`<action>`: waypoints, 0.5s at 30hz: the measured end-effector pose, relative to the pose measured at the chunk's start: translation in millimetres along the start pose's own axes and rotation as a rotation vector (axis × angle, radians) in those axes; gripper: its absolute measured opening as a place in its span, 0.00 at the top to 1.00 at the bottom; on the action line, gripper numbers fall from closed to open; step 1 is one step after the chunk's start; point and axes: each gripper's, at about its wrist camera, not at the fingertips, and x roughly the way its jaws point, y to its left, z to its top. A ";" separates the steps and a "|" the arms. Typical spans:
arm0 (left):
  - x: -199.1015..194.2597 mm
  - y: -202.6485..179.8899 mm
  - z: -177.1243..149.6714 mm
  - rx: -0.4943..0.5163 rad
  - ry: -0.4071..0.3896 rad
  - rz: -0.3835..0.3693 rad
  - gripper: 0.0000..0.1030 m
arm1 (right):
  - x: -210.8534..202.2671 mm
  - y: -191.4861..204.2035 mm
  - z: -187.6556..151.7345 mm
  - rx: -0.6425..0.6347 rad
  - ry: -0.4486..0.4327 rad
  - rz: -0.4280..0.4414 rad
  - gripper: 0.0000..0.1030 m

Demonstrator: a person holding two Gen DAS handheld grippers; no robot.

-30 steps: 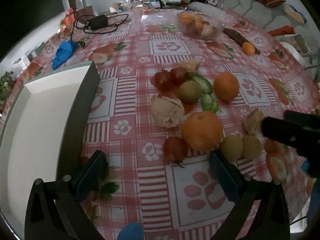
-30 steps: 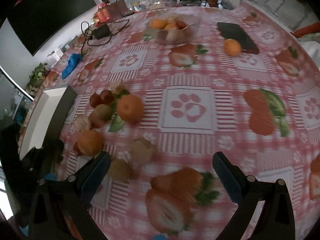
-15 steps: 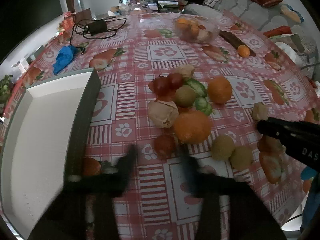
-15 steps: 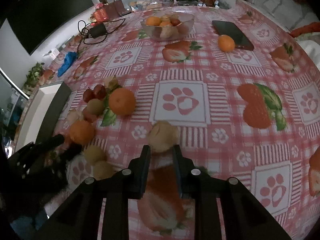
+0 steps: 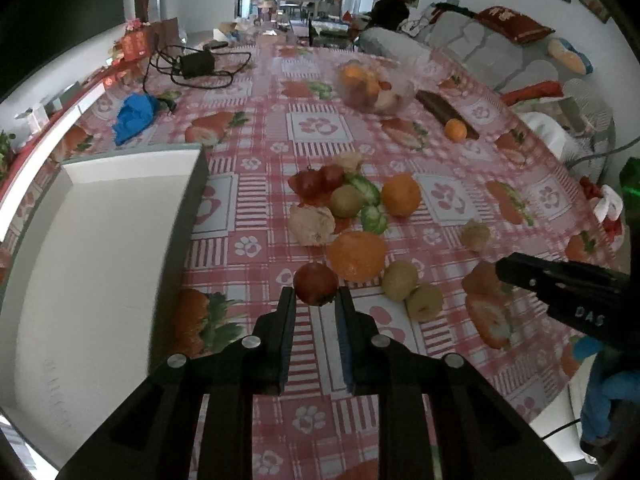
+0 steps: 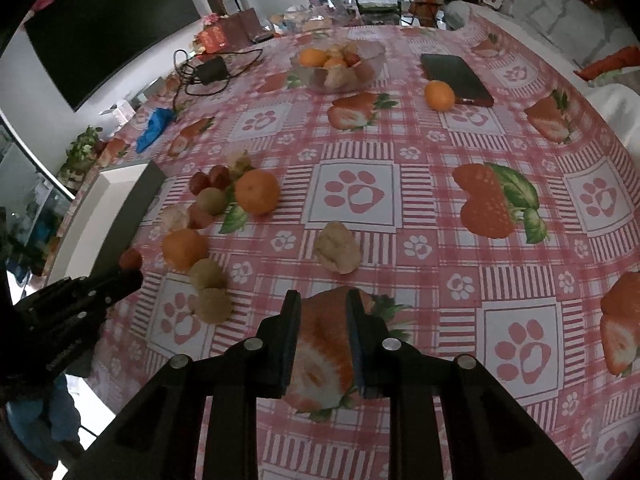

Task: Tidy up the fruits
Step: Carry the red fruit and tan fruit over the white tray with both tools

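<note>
Loose fruit lies on a red checked tablecloth: two oranges (image 5: pixel 357 255) (image 5: pixel 401 194), green-yellow fruits (image 5: pixel 399 280), dark red fruits (image 5: pixel 316 182) and pale wrinkled ones (image 5: pixel 312 224). My left gripper (image 5: pixel 315 305) has its jaws narrowed to a small gap, the tips just behind a red fruit (image 5: pixel 315 283) without holding it. My right gripper (image 6: pixel 323 307) is narrowed the same way and empty, above a printed strawberry, just short of a pale fruit (image 6: pixel 337 247). A white tray (image 5: pixel 92 248) stands at the left.
A glass bowl of fruit (image 6: pixel 338 65) stands at the far side, with a dark phone (image 6: pixel 456 74) and a small orange (image 6: pixel 439 95) beside it. A blue cloth (image 5: pixel 134 116) and a charger with cable (image 5: pixel 196 65) lie at the far left.
Both grippers went from wide open to nearly shut. The left one has come up behind the red fruit. The right one moved back from the fruit cluster toward the pale fruit.
</note>
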 end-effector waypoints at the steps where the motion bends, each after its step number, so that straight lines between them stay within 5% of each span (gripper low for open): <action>1: -5.0 1.3 0.6 -0.005 -0.007 -0.003 0.79 | -0.5 1.6 0.2 -0.004 -0.002 0.000 0.76; 10: -37.4 22.7 1.7 -0.021 -0.048 0.019 0.79 | 5.0 3.2 4.9 -0.010 0.005 -0.041 0.72; 11: -39.2 24.1 0.6 -0.023 -0.050 0.019 0.79 | 6.5 1.5 5.3 -0.008 0.003 -0.051 0.65; 12: -41.2 25.9 -0.9 -0.025 -0.052 0.019 0.79 | 9.1 -0.6 7.4 -0.006 0.000 -0.073 0.38; 13: -42.9 27.1 -2.1 -0.025 -0.054 0.020 0.79 | 11.3 -1.8 9.6 -0.006 -0.011 -0.088 0.25; 15: -45.0 29.1 -3.4 -0.028 -0.056 0.023 0.79 | 14.2 -0.4 13.3 -0.020 -0.026 -0.095 0.25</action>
